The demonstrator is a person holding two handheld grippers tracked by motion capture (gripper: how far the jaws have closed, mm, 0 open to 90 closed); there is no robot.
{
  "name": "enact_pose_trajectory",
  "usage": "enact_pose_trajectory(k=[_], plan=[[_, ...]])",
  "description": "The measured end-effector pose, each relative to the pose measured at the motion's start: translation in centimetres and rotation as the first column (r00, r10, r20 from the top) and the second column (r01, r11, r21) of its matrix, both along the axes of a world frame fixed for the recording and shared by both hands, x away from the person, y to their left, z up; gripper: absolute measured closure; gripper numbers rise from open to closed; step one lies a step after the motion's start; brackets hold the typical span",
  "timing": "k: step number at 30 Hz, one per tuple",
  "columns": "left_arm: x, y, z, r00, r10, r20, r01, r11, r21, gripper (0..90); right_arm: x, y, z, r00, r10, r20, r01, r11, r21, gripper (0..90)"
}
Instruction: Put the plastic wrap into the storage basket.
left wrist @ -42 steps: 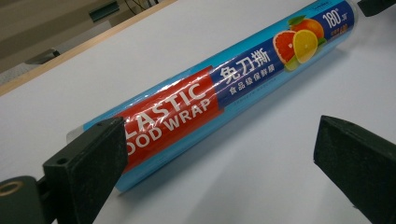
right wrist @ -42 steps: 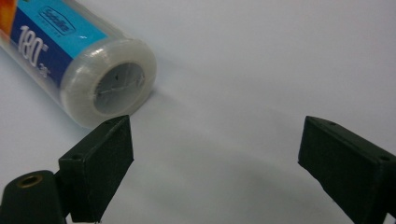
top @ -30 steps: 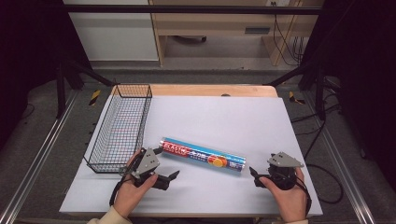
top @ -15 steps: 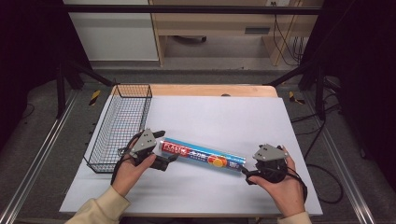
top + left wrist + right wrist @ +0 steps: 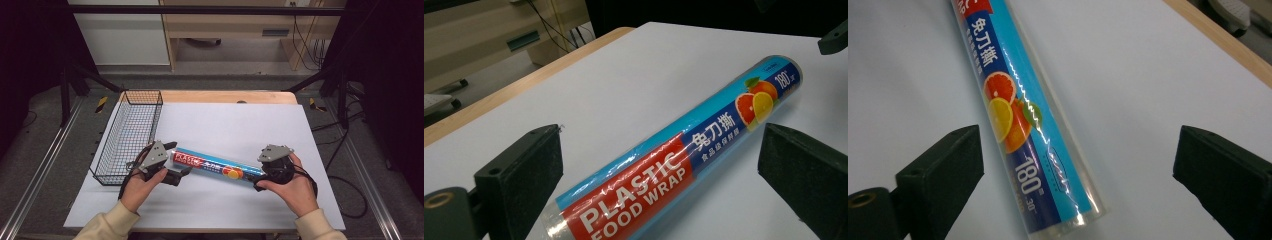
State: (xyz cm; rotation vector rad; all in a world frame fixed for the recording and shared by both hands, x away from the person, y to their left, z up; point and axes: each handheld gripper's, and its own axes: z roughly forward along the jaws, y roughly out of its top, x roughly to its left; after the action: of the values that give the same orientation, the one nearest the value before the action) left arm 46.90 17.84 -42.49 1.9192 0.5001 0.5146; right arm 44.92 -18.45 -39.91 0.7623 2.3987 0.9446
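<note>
A roll of plastic food wrap (image 5: 216, 166), blue with a red label end, lies flat on the white table top (image 5: 235, 125), slanting from left to lower right. My left gripper (image 5: 179, 159) stands open around its red end; in the left gripper view the roll (image 5: 674, 160) runs between the two pads (image 5: 524, 175) without touching them. My right gripper (image 5: 256, 175) straddles the blue end. Its jaws have just been opening, and the roll's end (image 5: 1023, 135) lies between them, clear of both pads (image 5: 943, 170).
A black wire basket (image 5: 129, 134) stands along the table's left edge, close to my left hand. The wooden table edge (image 5: 225, 96) runs along the back. A cable (image 5: 350, 200) trails off to the right of my right hand.
Both hands have moved in toward the roll. The left gripper slid up and right onto its red end; the right gripper came left onto its blue end.
</note>
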Motion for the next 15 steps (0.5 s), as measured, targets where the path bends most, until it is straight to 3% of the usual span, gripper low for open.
enact_pose_trajectory(k=[8, 15], plan=[[-2.6, 0.9, -0.6, 0.9986, 0.041, 0.033, -0.042, 0.9978, 0.051, 4.1, 1.3, 2.3, -0.9, 0.9972, 0.067, -0.031, -0.069, 0.9964, -0.050, 10.2], [-2.9, 1.7, -1.1, 0.9988, 0.046, 0.016, -0.047, 0.9981, 0.040, 4.0, 1.8, 2.9, -1.4, 0.9918, 0.103, -0.076, -0.107, 0.9923, -0.061, 10.4]])
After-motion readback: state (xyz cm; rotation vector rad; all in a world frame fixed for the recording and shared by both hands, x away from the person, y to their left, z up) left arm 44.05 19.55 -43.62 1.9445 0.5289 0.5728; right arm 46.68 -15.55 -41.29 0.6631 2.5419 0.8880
